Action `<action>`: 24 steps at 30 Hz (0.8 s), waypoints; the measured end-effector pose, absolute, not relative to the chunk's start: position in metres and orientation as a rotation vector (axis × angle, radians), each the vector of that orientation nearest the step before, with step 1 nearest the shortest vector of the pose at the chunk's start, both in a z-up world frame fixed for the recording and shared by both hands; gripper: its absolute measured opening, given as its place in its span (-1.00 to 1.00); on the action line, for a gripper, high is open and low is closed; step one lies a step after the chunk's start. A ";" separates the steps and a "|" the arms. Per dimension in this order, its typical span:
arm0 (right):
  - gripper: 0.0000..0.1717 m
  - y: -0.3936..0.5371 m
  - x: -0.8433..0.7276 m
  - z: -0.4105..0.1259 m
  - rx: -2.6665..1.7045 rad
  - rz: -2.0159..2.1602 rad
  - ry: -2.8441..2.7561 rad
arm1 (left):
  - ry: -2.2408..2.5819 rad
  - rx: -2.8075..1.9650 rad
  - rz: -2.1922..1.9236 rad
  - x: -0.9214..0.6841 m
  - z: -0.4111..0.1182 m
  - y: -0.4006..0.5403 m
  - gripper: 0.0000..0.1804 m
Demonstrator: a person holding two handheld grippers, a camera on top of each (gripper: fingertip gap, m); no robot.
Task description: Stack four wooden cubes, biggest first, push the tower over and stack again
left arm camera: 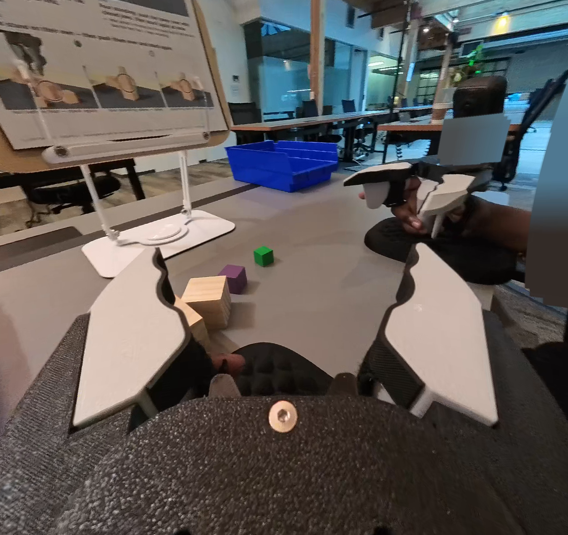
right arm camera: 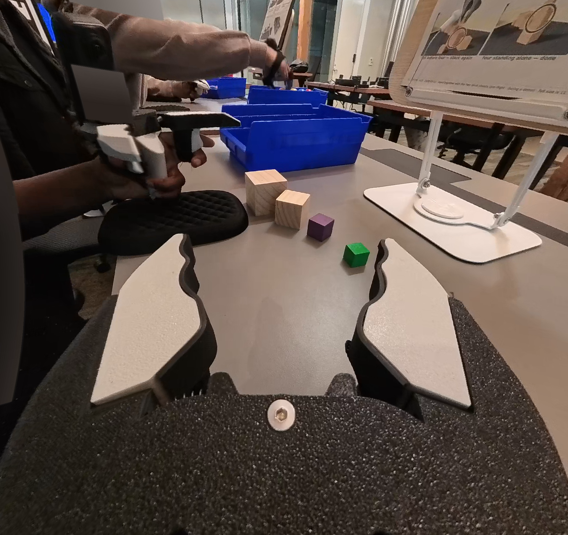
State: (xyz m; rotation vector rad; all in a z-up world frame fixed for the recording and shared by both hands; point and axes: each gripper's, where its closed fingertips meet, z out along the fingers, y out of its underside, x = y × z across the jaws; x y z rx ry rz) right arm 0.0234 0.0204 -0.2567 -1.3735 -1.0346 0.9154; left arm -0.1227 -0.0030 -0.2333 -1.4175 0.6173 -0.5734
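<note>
Four cubes stand in a row on the grey table (right arm camera: 276,305): a large wooden cube (right arm camera: 264,191), a smaller wooden cube (right arm camera: 292,209), a purple cube (right arm camera: 320,226) and a green cube (right arm camera: 356,254). My right gripper (right arm camera: 284,243) is open and empty, and the green cube lies just inside its right fingertip without touching it. My left gripper (left arm camera: 285,252) is open wide and empty. In the left wrist view the green cube (left arm camera: 263,255), the purple cube (left arm camera: 233,278) and a wooden cube (left arm camera: 207,301) lie near its left finger. The other wooden cube (left arm camera: 192,320) is partly hidden behind that finger.
A blue bin (right arm camera: 295,138) stands at the back of the table. A white stand base (right arm camera: 451,222) holding an instruction board is on the right. A black padded rest (right arm camera: 175,218) lies to the left under the hand holding the left gripper (right arm camera: 159,138). Another person's arm reaches over farther bins.
</note>
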 end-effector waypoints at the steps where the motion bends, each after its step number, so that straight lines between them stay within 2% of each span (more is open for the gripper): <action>1: 0.28 0.021 0.023 -0.257 -1.376 0.916 -1.035 | 0.637 -1.418 -0.582 -0.121 -0.235 -0.004 0.56; 9: 0.34 0.030 0.008 -0.256 -1.474 0.952 -1.125 | 0.693 -1.379 -0.606 -0.115 -0.239 -0.012 0.51; 13: 0.36 0.045 -0.026 -0.253 -1.629 0.839 -1.362 | 0.685 -1.387 -0.624 -0.116 -0.240 -0.011 0.51; 18: 0.07 0.063 -0.094 -0.257 -1.674 0.678 -1.662 | 0.644 -1.371 -0.638 -0.121 -0.236 -0.010 0.50; 24: 0.05 0.065 -0.170 -0.285 -1.726 0.731 -1.872 | 0.640 -1.365 -0.637 -0.122 -0.236 -0.011 0.47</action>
